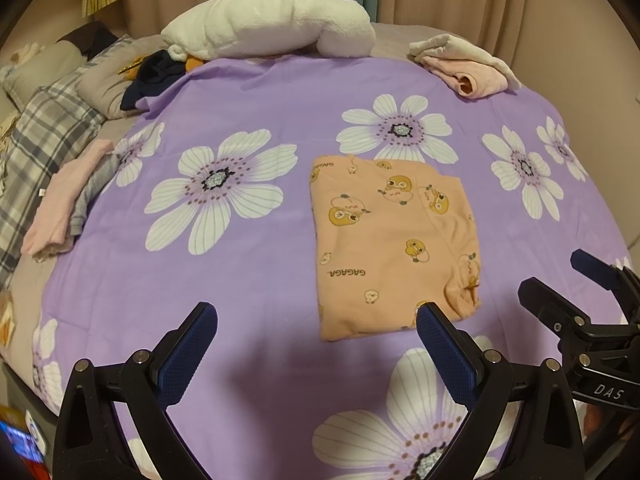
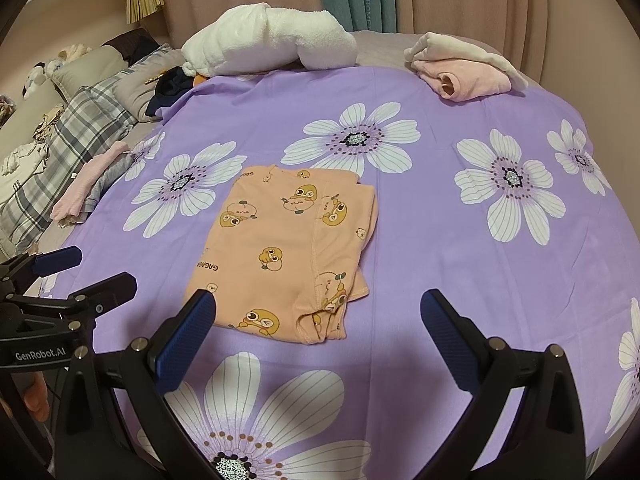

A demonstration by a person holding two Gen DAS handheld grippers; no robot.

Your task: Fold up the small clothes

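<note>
Both grippers, left [image 1: 316, 346] and right [image 2: 318, 334], hover with jaws apart and empty near the folded garment [image 1: 390, 240], flat mid-sheet [image 1: 260, 80], likely lined up for another fold.

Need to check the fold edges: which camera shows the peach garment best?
Right wrist view: the peach garment lies unobstructed, layered right edge clear. In the left wrist view, a fingertip overlaps its near edge.

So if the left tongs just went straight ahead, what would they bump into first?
Probably the near edge of the orange shirt. The left tongs are open and point at its lower left part, with only purple bedsheet before it. Depth is hard to judge here.
</note>
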